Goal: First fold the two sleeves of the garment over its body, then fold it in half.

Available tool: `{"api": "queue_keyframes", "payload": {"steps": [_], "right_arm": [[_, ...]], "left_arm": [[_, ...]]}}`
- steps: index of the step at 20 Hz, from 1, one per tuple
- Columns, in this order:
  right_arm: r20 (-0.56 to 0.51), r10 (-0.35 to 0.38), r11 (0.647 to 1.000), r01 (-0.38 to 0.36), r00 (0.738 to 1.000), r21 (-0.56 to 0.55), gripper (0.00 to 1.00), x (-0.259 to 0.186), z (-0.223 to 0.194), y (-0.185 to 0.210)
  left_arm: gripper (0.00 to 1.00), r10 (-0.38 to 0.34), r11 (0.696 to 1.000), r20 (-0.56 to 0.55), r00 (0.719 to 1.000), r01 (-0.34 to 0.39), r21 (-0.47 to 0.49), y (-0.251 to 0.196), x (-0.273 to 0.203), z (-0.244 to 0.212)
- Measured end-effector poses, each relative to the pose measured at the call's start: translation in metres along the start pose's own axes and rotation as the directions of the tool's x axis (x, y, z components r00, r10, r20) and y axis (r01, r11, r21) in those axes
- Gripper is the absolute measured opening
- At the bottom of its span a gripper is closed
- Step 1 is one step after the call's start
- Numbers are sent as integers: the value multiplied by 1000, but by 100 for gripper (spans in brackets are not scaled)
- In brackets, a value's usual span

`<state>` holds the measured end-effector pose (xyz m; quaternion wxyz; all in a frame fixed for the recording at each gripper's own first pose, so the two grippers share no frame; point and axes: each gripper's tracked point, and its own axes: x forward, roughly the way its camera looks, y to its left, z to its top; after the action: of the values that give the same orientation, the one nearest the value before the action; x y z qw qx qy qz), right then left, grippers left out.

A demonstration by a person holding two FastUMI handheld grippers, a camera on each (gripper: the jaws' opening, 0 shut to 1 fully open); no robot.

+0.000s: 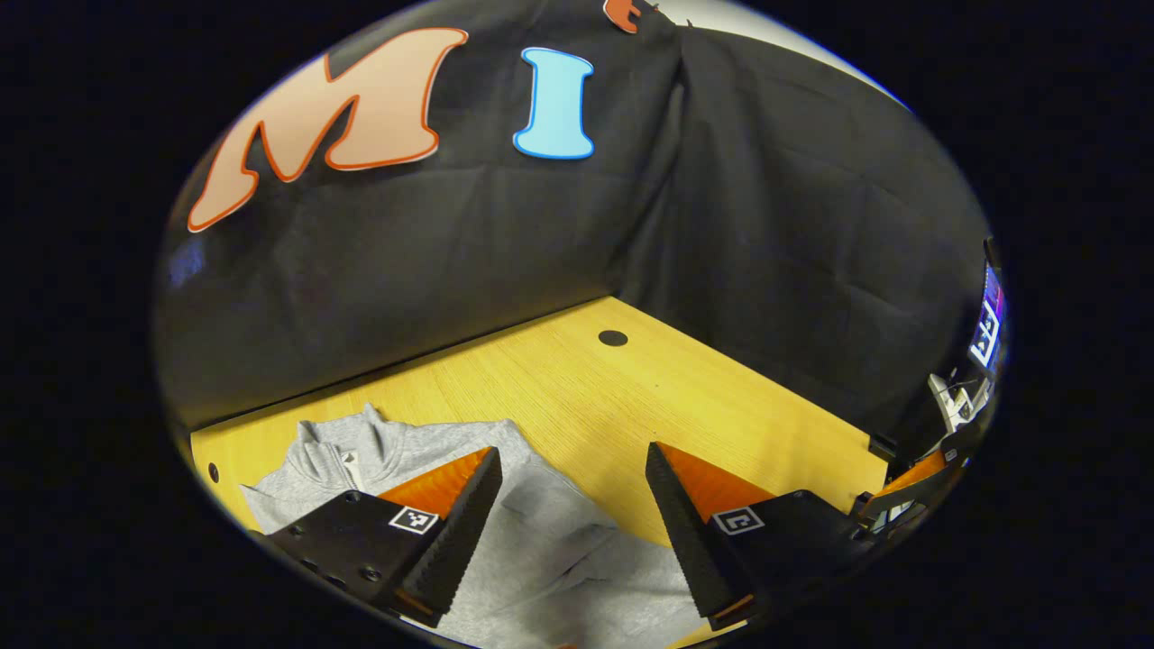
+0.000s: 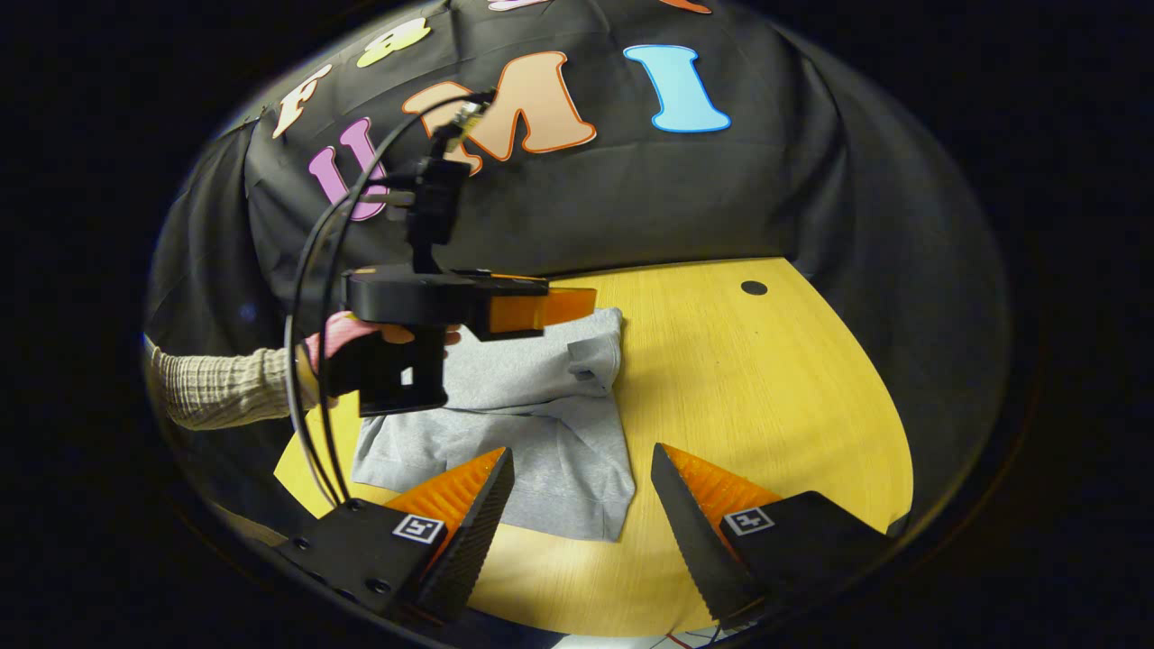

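Lying flat: grey garment (image 2: 541, 424), collar toward booth wall, long axis front-to-back | both tongs (image 1: 572, 532) (image 2: 581, 532) released

garment (image 2: 532, 424) flat on the worktop (image 2: 775, 397), towards its left side, left gripper (image 2: 541, 311) hovering over the garment's far end, right gripper (image 2: 581, 505) at its near edge, booth wall behind

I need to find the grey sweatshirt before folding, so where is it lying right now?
The grey sweatshirt lies flat on the wooden table, left of the small dark hole in the right gripper view, beneath the left gripper.
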<state>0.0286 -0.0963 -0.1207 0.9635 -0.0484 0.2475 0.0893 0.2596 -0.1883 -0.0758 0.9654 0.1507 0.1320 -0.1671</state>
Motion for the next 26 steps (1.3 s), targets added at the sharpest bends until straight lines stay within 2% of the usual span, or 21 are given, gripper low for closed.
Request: {"api": "queue_keyframes", "payload": {"steps": [1, 2, 5, 7, 8, 12, 15, 21, 24, 26], "right_arm": [[-7, 5, 1000, -5, 1000, -5, 92, 7, 0, 5], [-14, 9, 1000, -9, 1000, -15, 97, 12, -2, 7], [-39, 14, 999, -15, 999, -38, 97, 21, -16, 9], [-57, 16, 998, -19, 998, -52, 97, 29, -27, 9], [-69, 12, 998, -16, 998, -60, 97, 33, -33, 7], [-124, 5, 998, -13, 992, -68, 97, 52, -62, -2], [-175, -9, 996, -7, 985, -91, 97, 66, -87, -6], [-245, -28, 992, -3, 969, -125, 96, 81, -118, -9], [-273, -41, 988, -1, 961, -152, 97, 88, -125, -12], [-283, -49, 987, 3, 958, -163, 97, 91, -129, -14]], "left_arm": [[94, 5, 1000, 10, 1000, -5, -3, 5, -12, 1], [94, 9, 1000, 19, 1000, -9, -6, 10, -25, 2], [95, 34, 999, 48, 998, -33, -23, 27, -67, -4], [94, 82, 996, 48, 995, -81, -30, 44, -99, -18], [96, 108, 994, 51, 993, -106, -40, 52, -117, -27], [94, 229, 973, 19, 973, -228, -32, 82, -173, -82], [94, 267, 958, -50, 962, -271, -97, 82, -204, -134], [94, 363, 892, -218, 906, -405, -198, 99, -261, -235], [95, 395, 861, -281, 874, -460, -219, 107, -275, -270], [95, 397, 846, -302, 866, -474, -246, 110, -272, -282]]}}
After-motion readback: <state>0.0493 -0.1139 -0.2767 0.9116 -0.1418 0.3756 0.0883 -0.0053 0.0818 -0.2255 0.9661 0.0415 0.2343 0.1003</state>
